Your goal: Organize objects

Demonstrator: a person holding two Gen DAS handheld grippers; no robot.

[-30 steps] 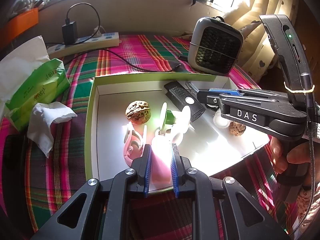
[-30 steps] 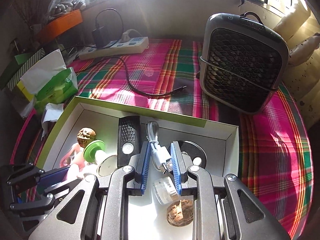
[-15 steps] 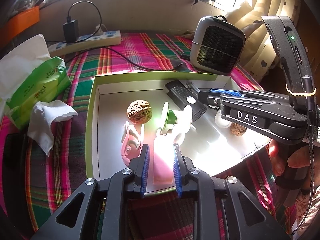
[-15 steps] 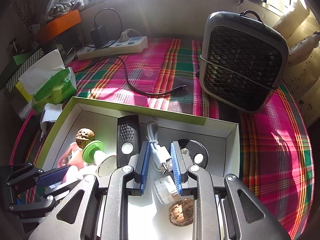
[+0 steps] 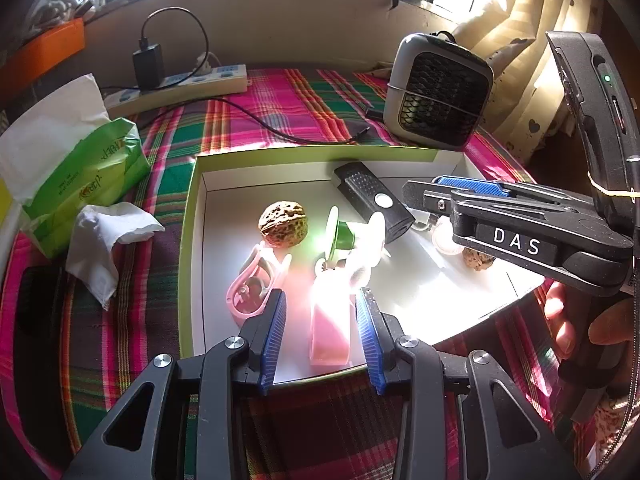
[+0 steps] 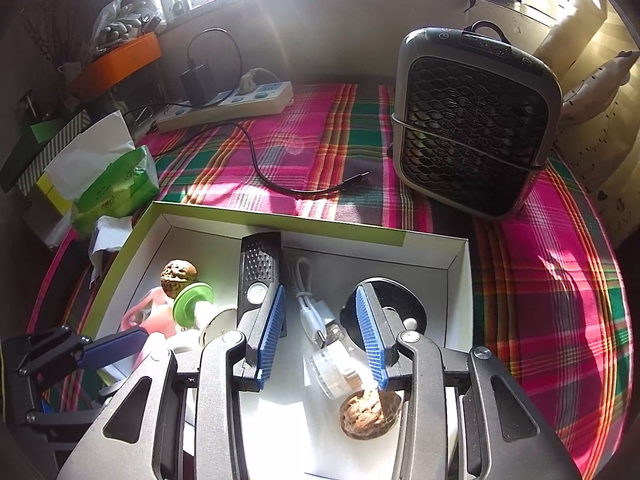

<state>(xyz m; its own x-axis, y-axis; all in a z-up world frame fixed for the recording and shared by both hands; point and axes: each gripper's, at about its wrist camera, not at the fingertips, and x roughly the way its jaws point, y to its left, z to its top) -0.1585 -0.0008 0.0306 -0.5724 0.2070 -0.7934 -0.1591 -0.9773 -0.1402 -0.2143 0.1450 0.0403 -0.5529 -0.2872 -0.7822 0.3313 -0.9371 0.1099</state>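
You were at the letting-go step: both tongs were opening over the white box (image 5: pixel 192 240). Your left tongs (image 5: pixel 320 334) straddled the pink handheld fan (image 5: pixel 330 328) lying inside, pads clear of it. Your right tongs (image 6: pixel 322 330) parted around the white USB cable (image 6: pixel 316 312), untouched. Next you likely needed to lift both straight out.

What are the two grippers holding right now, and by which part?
Nothing. The left gripper is opening around the pink fan's handle; the right gripper is opening around the white cable. Neither one's pads touch.
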